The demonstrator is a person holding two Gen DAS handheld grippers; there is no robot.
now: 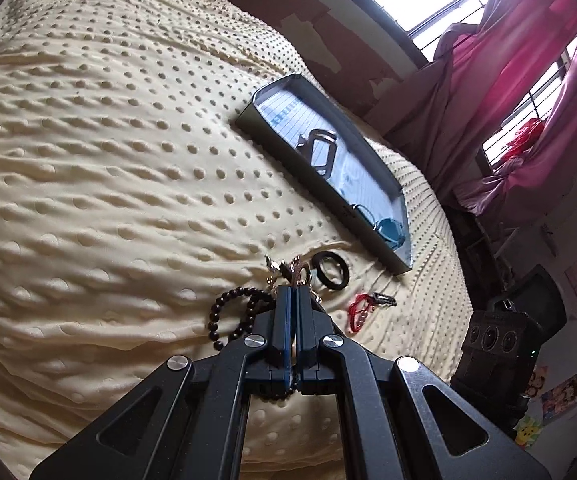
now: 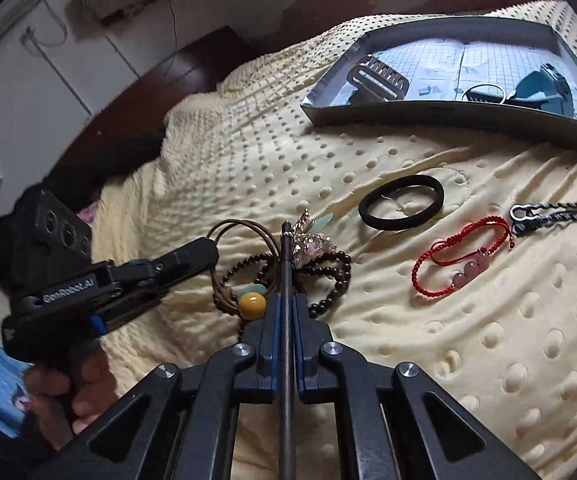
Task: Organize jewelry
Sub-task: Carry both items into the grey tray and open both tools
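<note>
Right hand-held gripper (image 2: 287,300) is clenched on a thin dark stick (image 2: 287,360). The stick runs straight between its two fingers and pokes out in front. A sparkly flower top (image 2: 308,240) sits at the far end of the stick, lying on the dark beads (image 2: 324,276).

Left hand-held gripper (image 1: 293,292) has its fingers squeezed close together too. Its tips are down in the pile, by the dark beads (image 1: 228,312) and some gold bits (image 1: 294,268). Whether it really holds anything, I cannot tell. In the right view the left hand-held gripper (image 2: 204,250) comes in from the left side, with its tip at the brown cord loops (image 2: 240,232). A yellow ball (image 2: 251,305) lies just beside the right fingers.

All of this lies on a bed with a bumpy cream blanket (image 2: 448,360). A black ring (image 2: 401,202) lies near the pile, to its right. Farther right are a red string bracelet (image 2: 462,256) with pink beads and a small metal clasp (image 2: 548,213). They do not touch each other.

A flat gray tray (image 2: 448,114) sits at the far side of the bed, well apart from the pile. It has low walls. Inside are a metal comb (image 2: 380,76), a thin ring (image 2: 484,94) and something teal (image 2: 540,84).

The blanket is bare in front and on the right.
</note>
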